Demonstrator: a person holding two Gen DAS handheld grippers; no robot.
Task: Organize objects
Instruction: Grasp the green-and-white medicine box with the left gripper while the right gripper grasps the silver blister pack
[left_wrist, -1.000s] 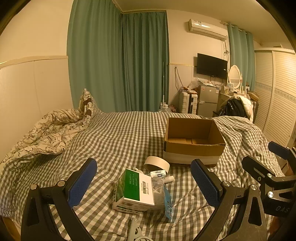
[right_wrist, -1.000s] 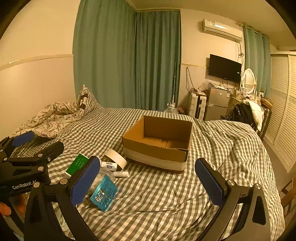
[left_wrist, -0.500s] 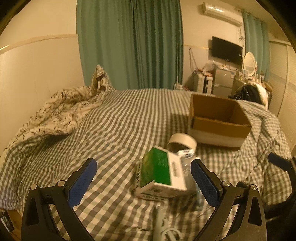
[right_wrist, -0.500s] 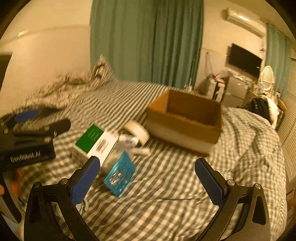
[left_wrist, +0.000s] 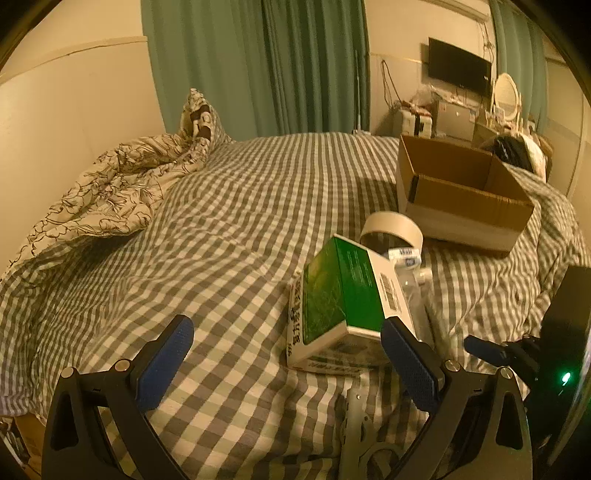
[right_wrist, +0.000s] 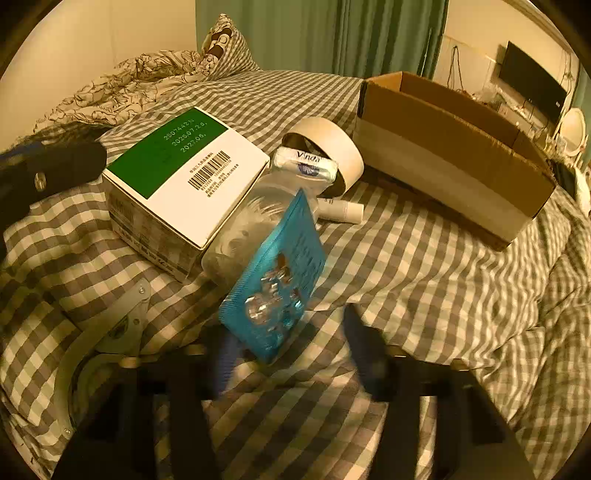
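My right gripper (right_wrist: 284, 354), blurred but spread open, flanks one blue blister pack (right_wrist: 275, 277) at lower centre. My left gripper (left_wrist: 284, 365) gapes; one green box (left_wrist: 345, 306) touches its right finger. One cardboard box (right_wrist: 454, 155) sits upper right.

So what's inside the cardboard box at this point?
The cardboard box looks empty as far as visible: only bare inner walls show in both views. Its floor is hidden behind the near wall, so something flat lying there cannot be ruled out.
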